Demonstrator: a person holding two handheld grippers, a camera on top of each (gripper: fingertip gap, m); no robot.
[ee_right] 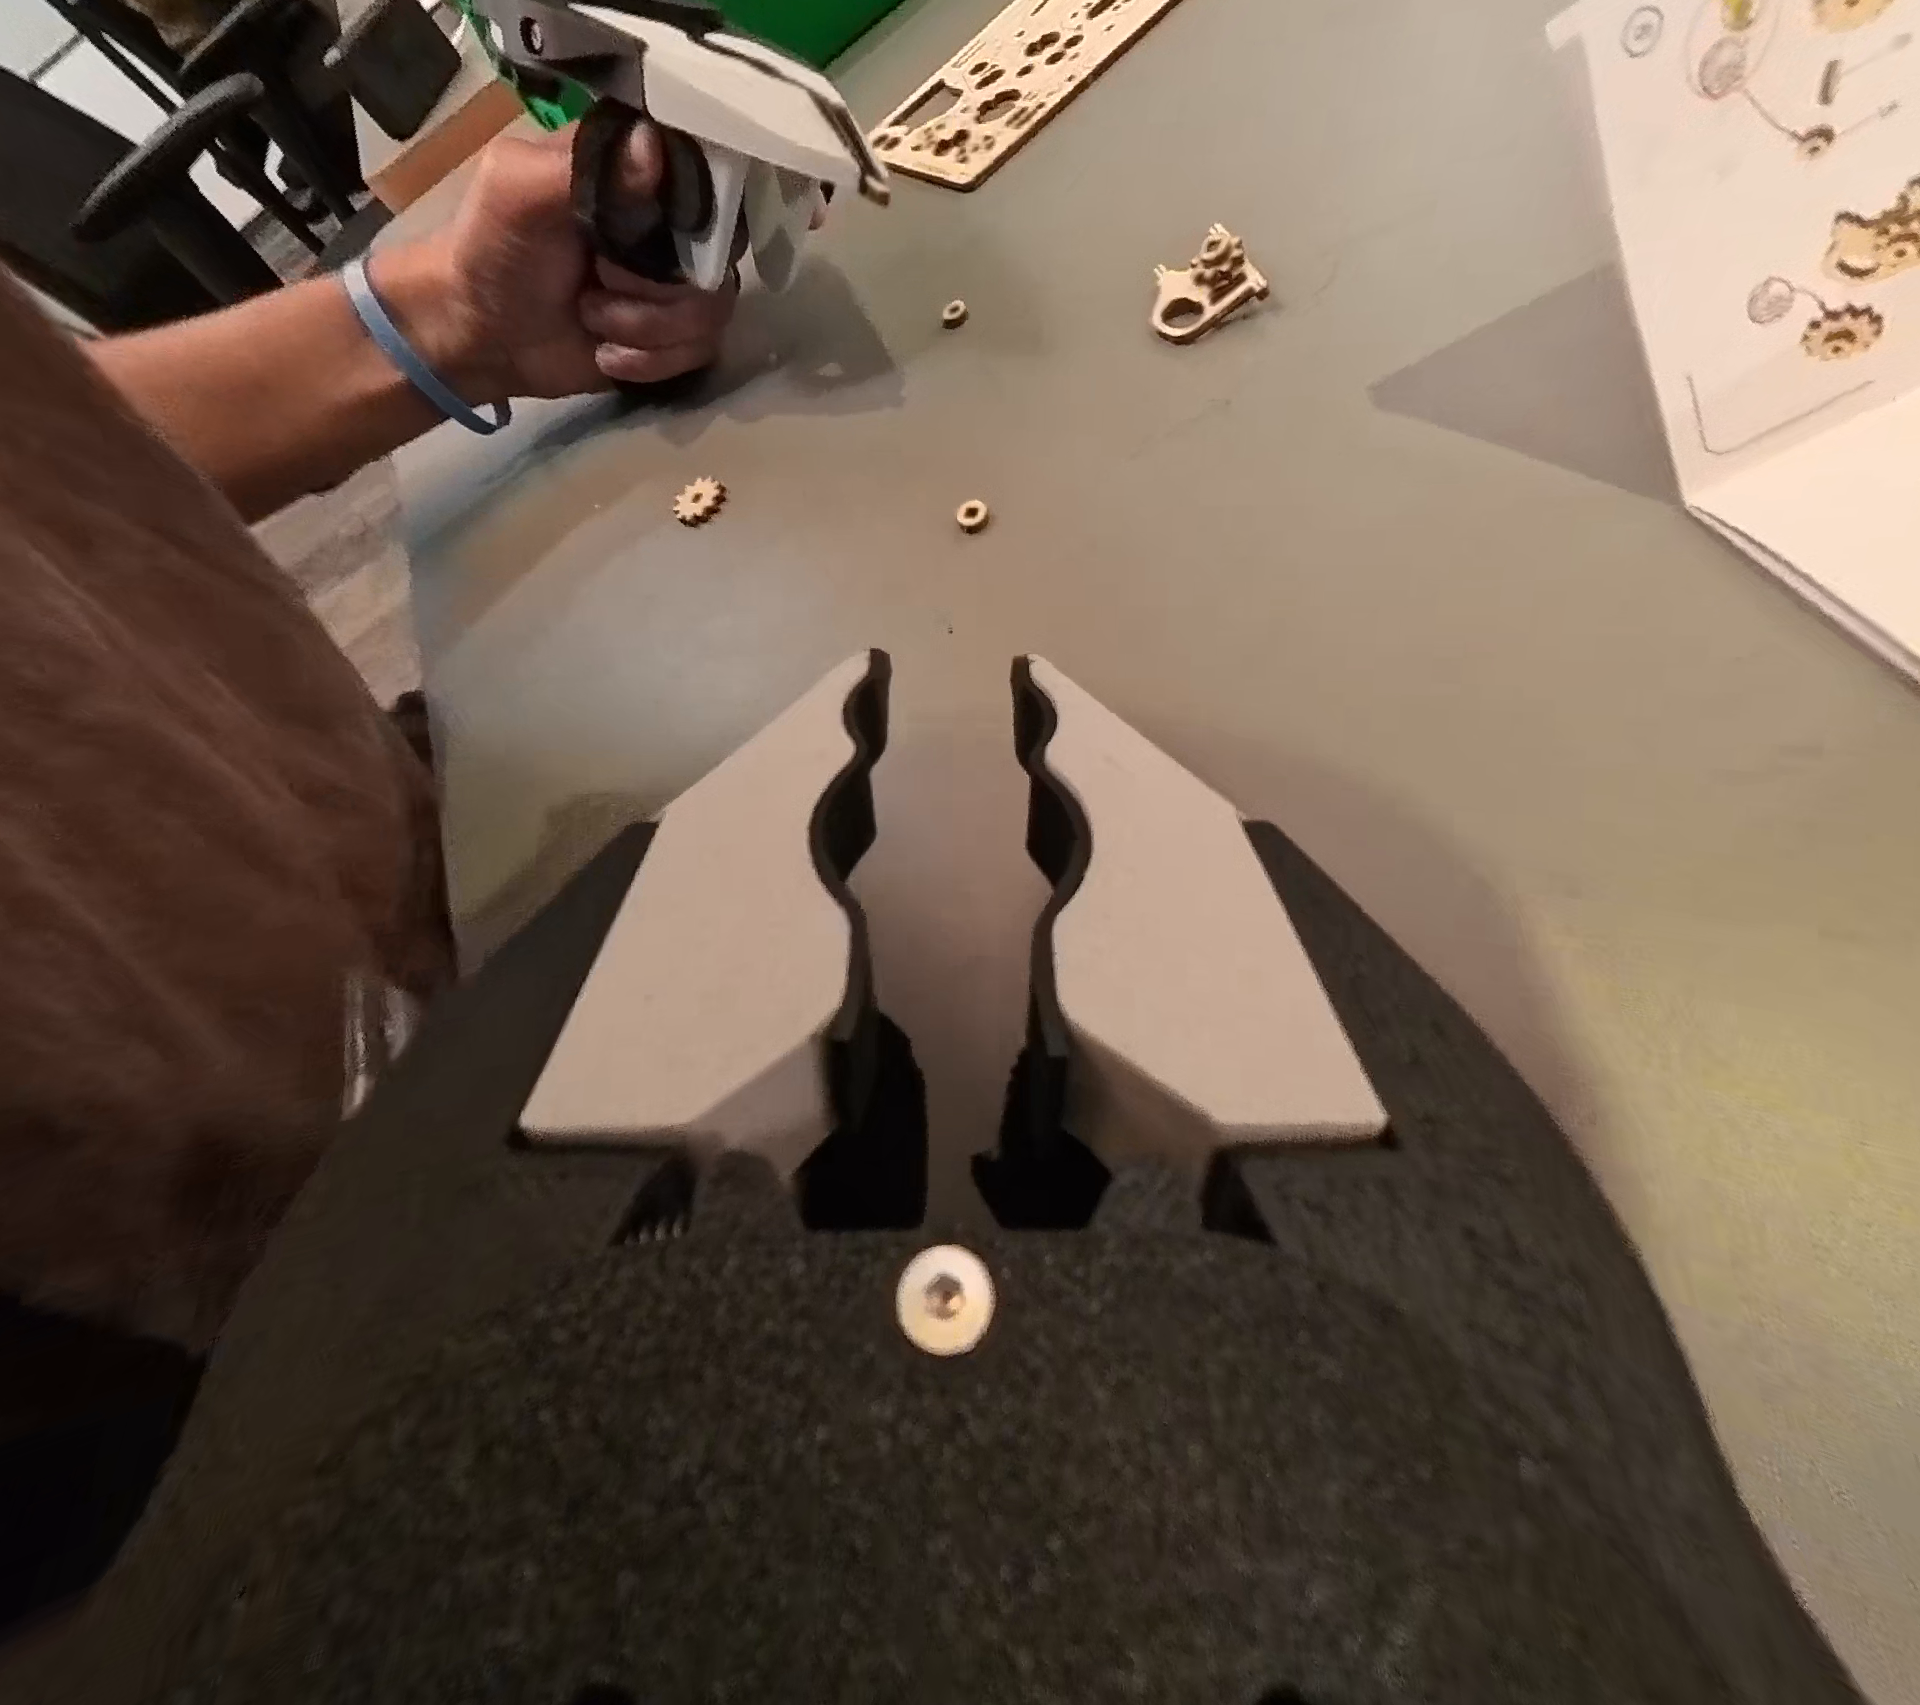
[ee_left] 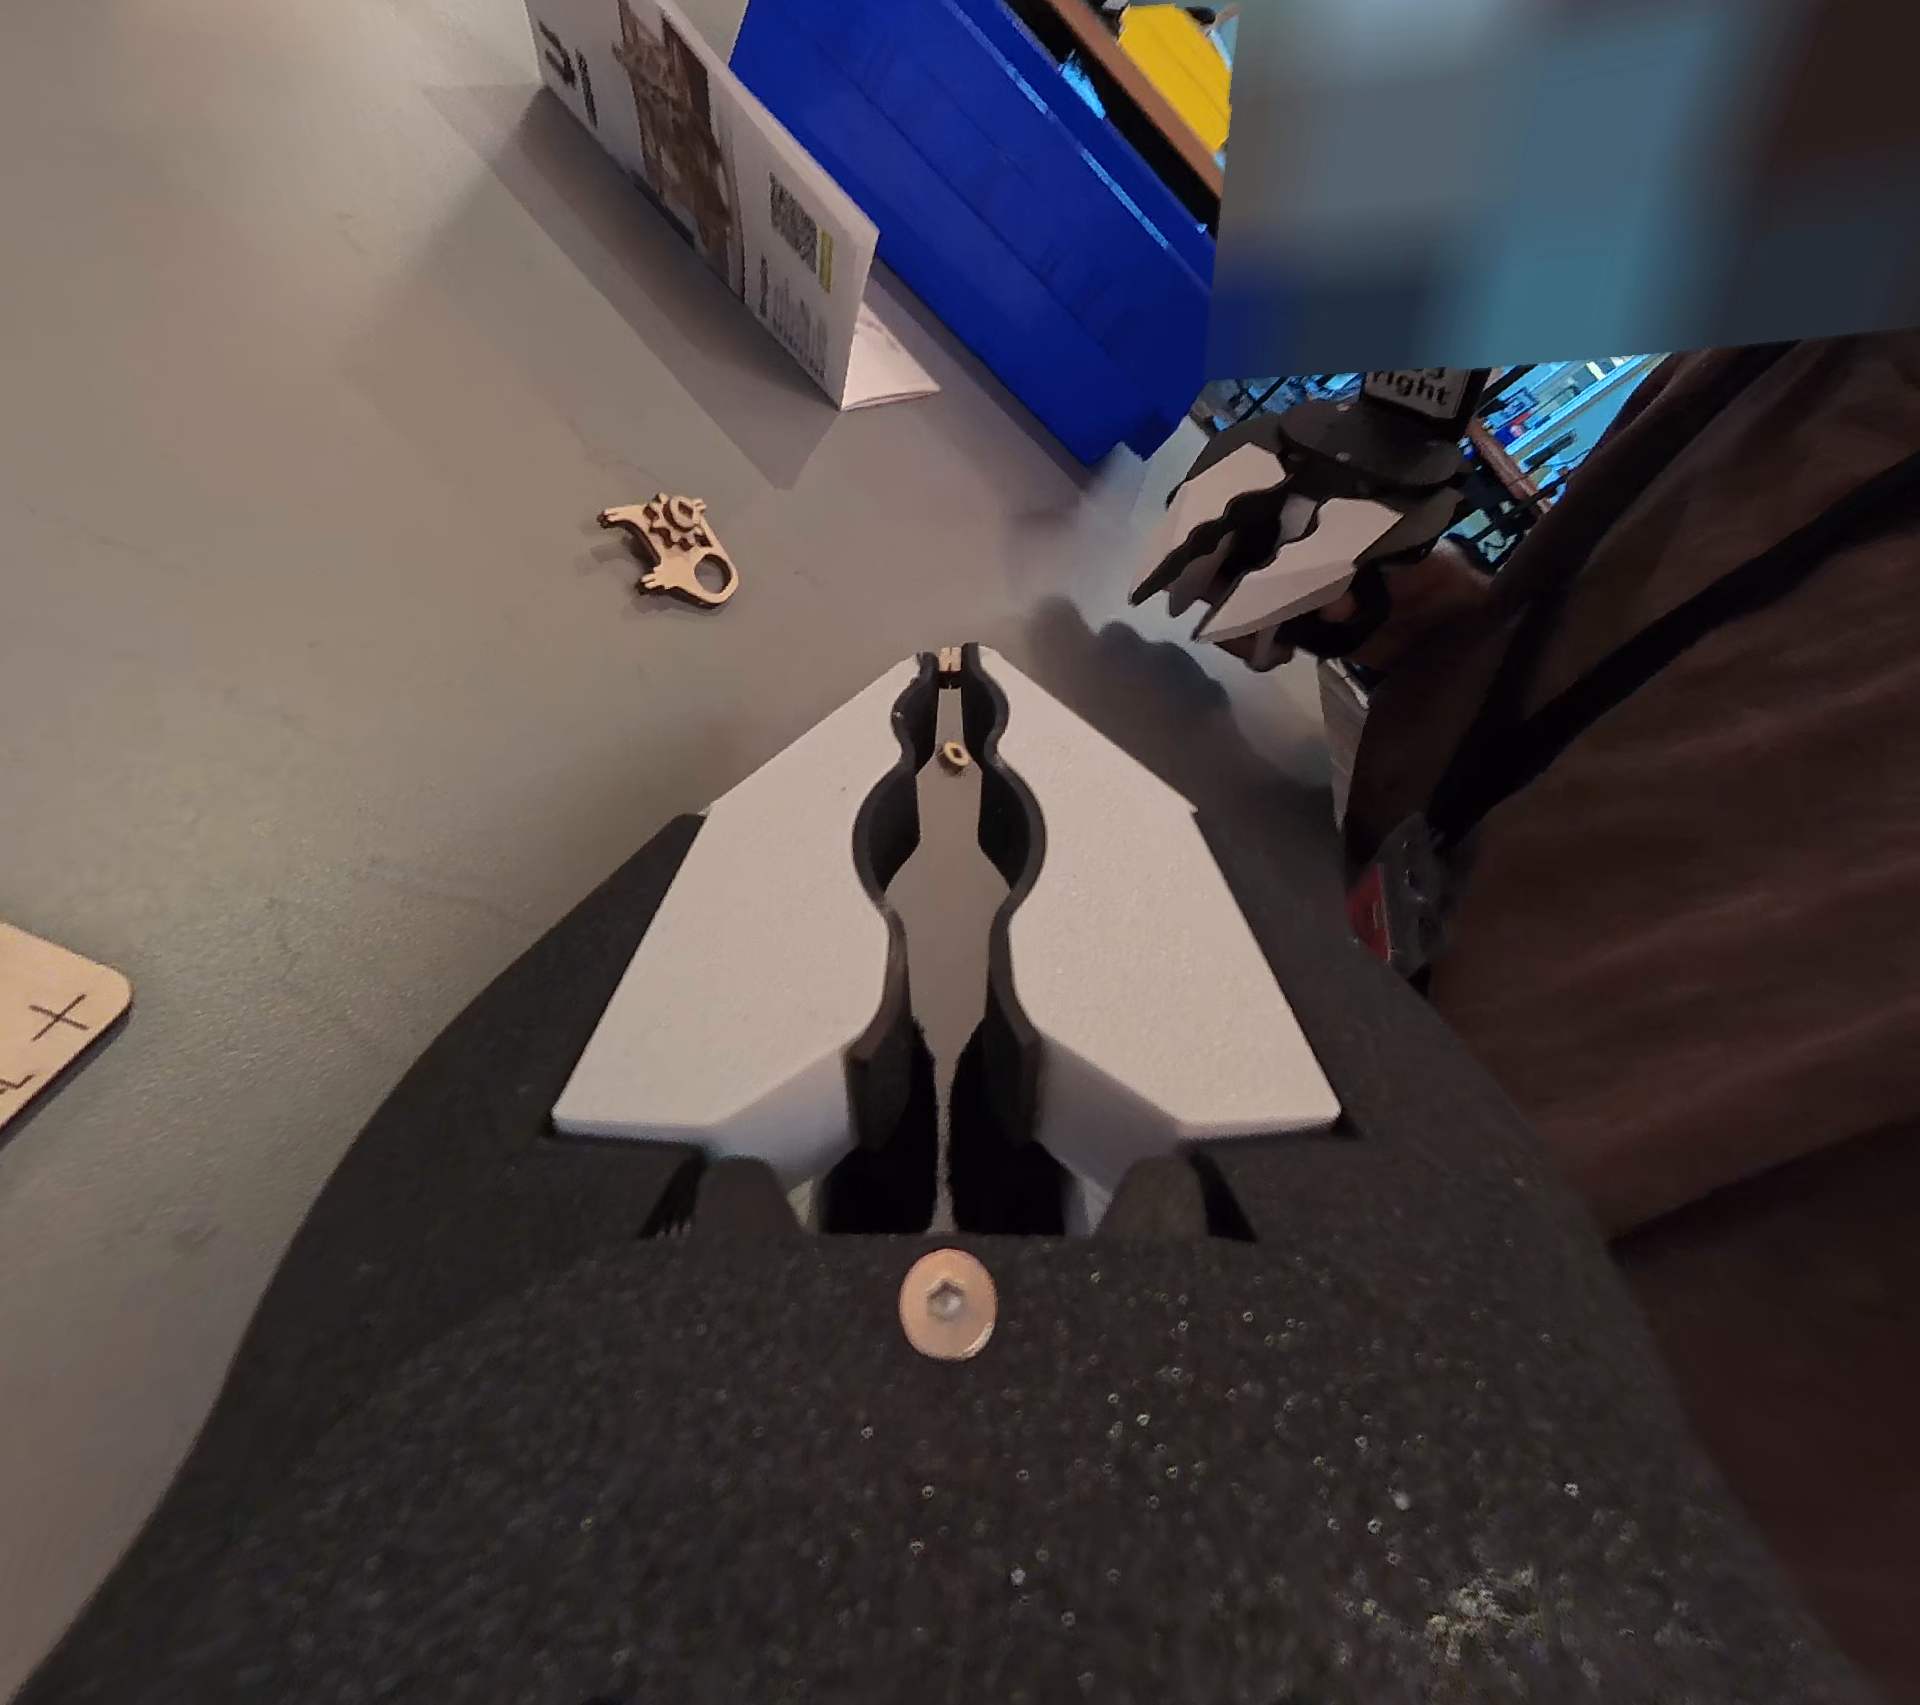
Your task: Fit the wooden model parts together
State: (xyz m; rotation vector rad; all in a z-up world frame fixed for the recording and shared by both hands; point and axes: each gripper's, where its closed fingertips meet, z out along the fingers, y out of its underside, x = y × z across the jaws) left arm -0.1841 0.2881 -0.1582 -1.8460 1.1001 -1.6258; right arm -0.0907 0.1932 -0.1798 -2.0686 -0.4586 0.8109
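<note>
I held a tiny pale wooden pin [ee_left: 948, 661] pinched in my left gripper [ee_left: 948, 668] above the grey counter [ee_left: 312, 616], right gripper [ee_right: 951, 679] open and empty; next, I judged, came pressing it into the flat wooden gear bracket [ee_left: 673, 552] nearby.

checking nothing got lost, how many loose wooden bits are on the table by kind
small wooden rings: 2
loose wooden gear: 1
partly built gear assembly: 1
punched-out wooden sheet: 1
tiny wooden piece gripped in the left gripper: 1
total: 6
</note>
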